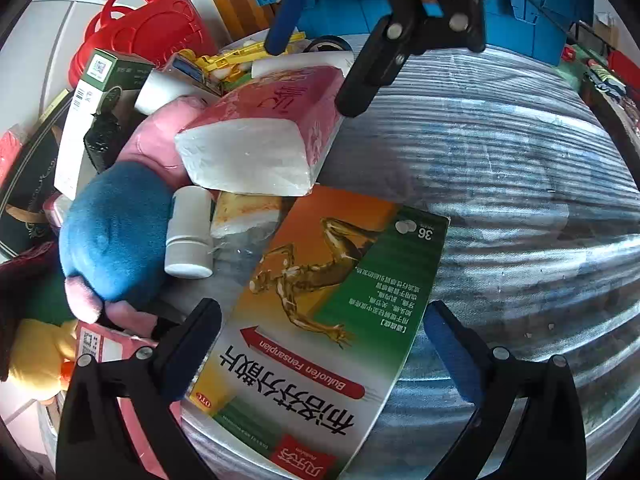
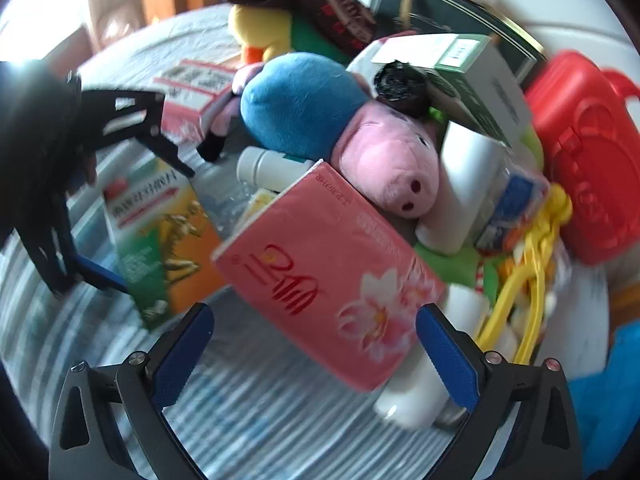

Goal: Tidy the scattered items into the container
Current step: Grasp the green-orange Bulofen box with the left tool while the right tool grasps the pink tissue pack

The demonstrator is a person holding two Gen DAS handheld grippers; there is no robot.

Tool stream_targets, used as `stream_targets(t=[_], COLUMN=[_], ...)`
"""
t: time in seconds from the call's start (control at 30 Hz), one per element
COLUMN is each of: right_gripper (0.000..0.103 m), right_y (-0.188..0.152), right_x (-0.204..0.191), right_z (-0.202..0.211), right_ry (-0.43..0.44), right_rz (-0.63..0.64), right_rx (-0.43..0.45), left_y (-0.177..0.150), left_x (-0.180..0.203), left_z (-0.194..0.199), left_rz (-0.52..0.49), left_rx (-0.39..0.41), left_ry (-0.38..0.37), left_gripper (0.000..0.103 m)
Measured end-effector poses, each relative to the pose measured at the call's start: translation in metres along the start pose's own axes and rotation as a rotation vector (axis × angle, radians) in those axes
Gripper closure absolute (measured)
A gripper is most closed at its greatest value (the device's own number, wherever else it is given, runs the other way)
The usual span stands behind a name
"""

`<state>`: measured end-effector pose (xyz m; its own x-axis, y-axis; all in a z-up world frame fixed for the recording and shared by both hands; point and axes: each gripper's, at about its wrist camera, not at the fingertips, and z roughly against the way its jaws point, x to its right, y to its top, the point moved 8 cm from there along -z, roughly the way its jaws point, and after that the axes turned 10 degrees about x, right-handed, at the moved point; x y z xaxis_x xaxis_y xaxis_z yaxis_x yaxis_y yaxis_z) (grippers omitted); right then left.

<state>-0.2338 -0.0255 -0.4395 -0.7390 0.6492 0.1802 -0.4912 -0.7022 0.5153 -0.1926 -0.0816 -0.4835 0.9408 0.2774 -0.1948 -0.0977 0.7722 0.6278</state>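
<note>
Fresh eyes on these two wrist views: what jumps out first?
The orange-and-green medicine box fills the lower centre of the left wrist view, lying between the open left gripper fingers on the striped cloth. In the right wrist view the pink tissue pack sits just ahead of the open right gripper. Behind both lies a plush pig, blue body and pink snout, amid piled clutter.
</note>
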Motion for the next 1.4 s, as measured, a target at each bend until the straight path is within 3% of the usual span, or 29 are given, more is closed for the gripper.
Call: stream_targets(t=[0.23,0.43,0.5,0.63,0.73,0.87,0.9,1.03,1.23,1.4], right_gripper=[0.001,0.000,0.000,0.000,0.000,0.000,0.006,0.018,0.019,0.019], right_y=[0.002,0.013,0.017,0.018,0.017,0.001,-0.002,-0.001,-0.018,-0.034], right_x=[-0.005,-0.004,-0.006,-0.007,-0.010,-0.027,-0.032,-0.032,-0.053,-0.065], right_z=[-0.016,-0.030,-0.035,-0.042,-0.040,-0.036,-0.034,-0.018,0.015,0.045], right_ry=[0.092,0.137,0.154,0.190,0.178,0.146,0.134,0.116,0.090,0.076], right_rz=[0.172,0.270,0.295,0.261,0.245,0.319,0.337,0.206,0.136,0.005], right_rx=[-0.030,-0.042,-0.058,-0.092,-0.112,-0.180,-0.183,-0.166,-0.167,-0.158], left_y=[-0.001,0.001,0.001,-0.001,-0.001,-0.004,-0.006,-0.009,-0.012,-0.013], left_x=[-0.012,0.002,0.005,0.014,0.028,0.038,0.041,0.052,0.067,0.078], left_z=[-0.016,-0.014,-0.010,-0.005,0.001,0.007,0.009,0.015,0.023,0.036], left_rz=[0.166,0.183,0.222,0.289,0.321,0.392,0.411,0.486,0.583,0.662], left_rx=[0.013,0.013,0.024,0.030,0.029,0.029,0.030,0.032,0.028,0.019], left_ry=[-0.141,-0.117,-0.097,-0.048,-0.007,0.037,0.048,0.096,0.168,0.206], left_gripper=[0.000,0.001,0.008,0.011,0.012,0.012,0.012,0.012,0.012,0.012])
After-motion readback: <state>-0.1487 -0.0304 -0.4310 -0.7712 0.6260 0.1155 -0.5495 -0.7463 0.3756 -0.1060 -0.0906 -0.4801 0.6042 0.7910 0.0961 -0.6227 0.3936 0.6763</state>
